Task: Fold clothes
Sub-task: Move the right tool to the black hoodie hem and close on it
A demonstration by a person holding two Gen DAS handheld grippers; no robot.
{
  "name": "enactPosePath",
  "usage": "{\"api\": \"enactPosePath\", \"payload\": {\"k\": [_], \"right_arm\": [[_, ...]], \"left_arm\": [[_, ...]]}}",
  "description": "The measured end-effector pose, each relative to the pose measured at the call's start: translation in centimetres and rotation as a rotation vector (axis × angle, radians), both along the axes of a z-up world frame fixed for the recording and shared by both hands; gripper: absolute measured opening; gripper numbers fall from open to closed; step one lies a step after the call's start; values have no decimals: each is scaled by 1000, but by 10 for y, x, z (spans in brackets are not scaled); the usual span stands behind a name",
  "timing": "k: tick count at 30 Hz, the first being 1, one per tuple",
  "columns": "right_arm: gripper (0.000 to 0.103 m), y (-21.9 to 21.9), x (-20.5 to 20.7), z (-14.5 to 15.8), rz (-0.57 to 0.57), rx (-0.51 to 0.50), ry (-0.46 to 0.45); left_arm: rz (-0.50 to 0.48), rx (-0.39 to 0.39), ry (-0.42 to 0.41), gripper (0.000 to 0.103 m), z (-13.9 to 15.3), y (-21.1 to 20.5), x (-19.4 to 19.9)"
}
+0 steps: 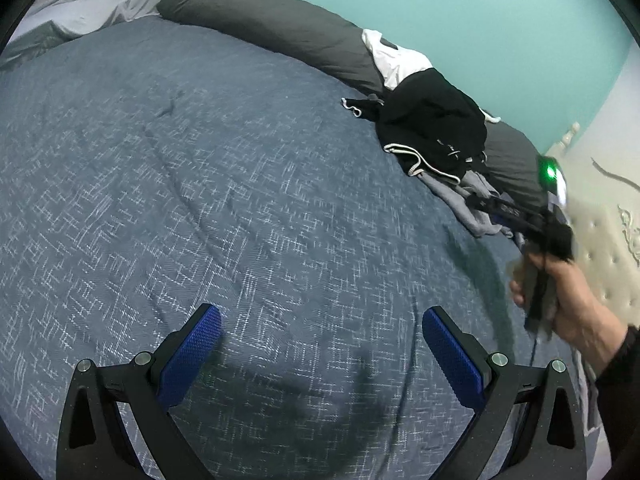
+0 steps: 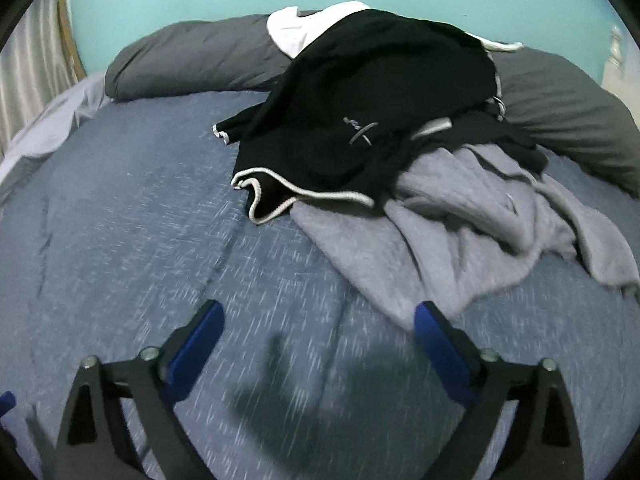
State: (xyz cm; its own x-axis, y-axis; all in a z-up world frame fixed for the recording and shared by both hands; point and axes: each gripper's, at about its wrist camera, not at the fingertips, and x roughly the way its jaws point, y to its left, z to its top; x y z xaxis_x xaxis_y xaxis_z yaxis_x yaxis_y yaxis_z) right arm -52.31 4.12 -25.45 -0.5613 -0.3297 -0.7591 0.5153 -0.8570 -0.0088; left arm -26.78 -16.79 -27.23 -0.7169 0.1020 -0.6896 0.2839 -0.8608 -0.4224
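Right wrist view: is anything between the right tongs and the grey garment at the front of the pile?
Nothing visible. The right tongs stand open over bare blue bedspread, and the grey garment has its near edge just ahead of the right finger. Black shorts lie on its far part only, not on the near edge.

Black tongs with blue textured pads, silver screws; dark sleeve.

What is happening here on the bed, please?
A person holds a hand-held gripper in each hand over a blue bedspread. Both the left hand-held gripper and the right hand-held gripper are open and empty. An unfolded pile waits: black shorts lying on a grey garment. Nothing is folded yet.
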Motion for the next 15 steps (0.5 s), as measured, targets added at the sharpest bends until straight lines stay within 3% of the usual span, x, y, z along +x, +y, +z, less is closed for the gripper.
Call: {"api": "enactPosePath", "payload": {"k": [2, 5, 9, 13, 15], "right_arm": [[98, -2, -8, 2, -34, 4, 40], [96, -1, -22, -1, -64, -11, 28], [74, -11, -38, -8, -62, 32, 24], [63, -16, -55, -13, -83, 34, 16], [53, -20, -61, -15, -82, 32, 18]], "left_arm": [[-2, 5, 5, 103, -1, -1, 0], [-7, 2, 0, 103, -4, -1, 1], [-14, 11, -6, 103, -10, -1, -1], [-10, 9, -5, 103, -12, -2, 0], [-8, 7, -3, 103, -14, -3, 1]]}}
